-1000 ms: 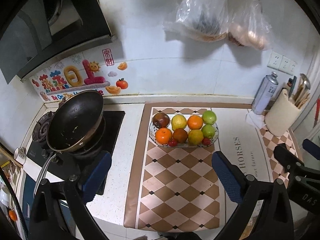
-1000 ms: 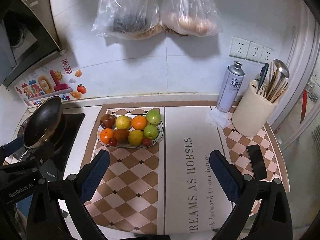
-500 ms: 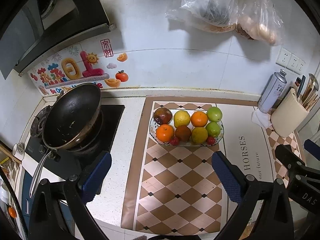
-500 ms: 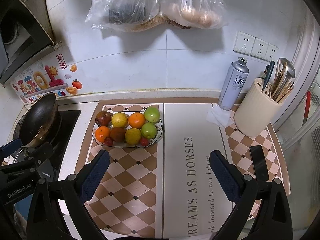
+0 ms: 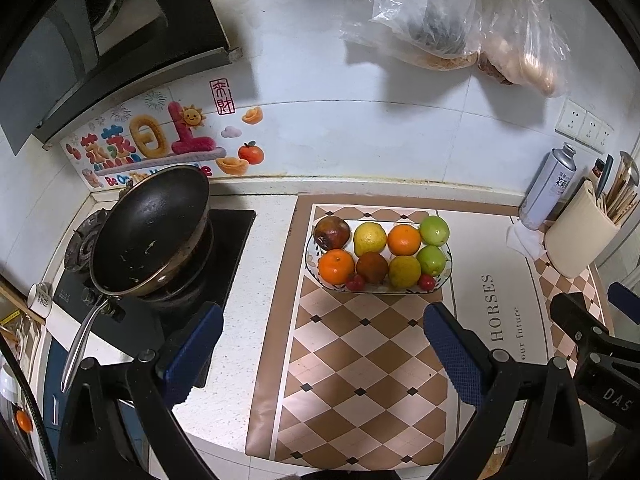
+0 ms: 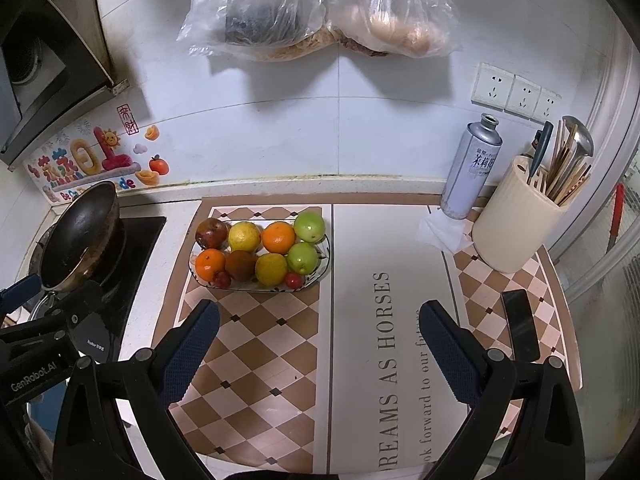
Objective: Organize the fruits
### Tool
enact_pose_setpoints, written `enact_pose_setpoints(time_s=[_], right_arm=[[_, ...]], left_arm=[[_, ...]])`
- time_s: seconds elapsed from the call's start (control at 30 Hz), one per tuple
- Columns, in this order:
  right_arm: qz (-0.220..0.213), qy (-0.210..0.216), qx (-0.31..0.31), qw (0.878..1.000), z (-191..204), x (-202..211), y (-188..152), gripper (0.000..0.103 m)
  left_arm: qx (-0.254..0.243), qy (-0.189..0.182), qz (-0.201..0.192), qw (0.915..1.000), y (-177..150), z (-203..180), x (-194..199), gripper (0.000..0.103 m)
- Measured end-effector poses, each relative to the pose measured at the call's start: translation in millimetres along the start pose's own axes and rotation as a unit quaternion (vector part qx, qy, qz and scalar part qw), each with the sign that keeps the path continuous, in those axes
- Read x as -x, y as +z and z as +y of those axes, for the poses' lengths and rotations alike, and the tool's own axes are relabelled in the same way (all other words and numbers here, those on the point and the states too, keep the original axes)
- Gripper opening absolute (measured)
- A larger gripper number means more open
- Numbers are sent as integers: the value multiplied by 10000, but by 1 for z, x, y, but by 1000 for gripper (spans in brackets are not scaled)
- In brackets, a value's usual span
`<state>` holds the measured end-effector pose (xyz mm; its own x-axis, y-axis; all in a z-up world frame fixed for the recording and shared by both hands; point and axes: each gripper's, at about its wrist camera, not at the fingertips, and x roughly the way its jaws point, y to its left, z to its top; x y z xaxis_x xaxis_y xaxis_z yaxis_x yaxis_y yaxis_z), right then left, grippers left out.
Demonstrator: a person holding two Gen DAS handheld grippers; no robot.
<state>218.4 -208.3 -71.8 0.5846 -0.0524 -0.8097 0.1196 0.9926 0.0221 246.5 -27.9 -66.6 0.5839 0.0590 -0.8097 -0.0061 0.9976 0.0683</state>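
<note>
Both views are rising vs earlier; we're holding left gripper (image 5: 320, 344) & right gripper (image 6: 318, 338) wide open, empty. Fruits (image 6: 260, 250) in dish (image 6: 325, 264) near counter's back edge: round, firm, prob. slippery; we're judging grip across middle.

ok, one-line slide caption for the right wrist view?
Open right gripper above patterned mat, facing a full fruit plate; nothing grasped.

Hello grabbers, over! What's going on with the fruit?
Left gripper open, empty. Right gripper open, empty. Fruit all in the dish on the mat, untouched. Nothing between grippers and dish.
</note>
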Motion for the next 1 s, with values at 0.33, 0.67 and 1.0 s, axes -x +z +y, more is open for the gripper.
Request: enact_pose_setpoints(time_s=[0.33,0.67,1.0], right_arm=[[-10,19,1,10000,2,2,-1,102],[-9,31,8,10000,2,3,-1,102],[-17,34,-2,10000,4,5,-2,102]], left_arm=[[22,32,-13,10000,-3,4,2,102],[19,38,-33,10000,-4,5,4,102],[22,50,-45,10000,-4,4,6,103]])
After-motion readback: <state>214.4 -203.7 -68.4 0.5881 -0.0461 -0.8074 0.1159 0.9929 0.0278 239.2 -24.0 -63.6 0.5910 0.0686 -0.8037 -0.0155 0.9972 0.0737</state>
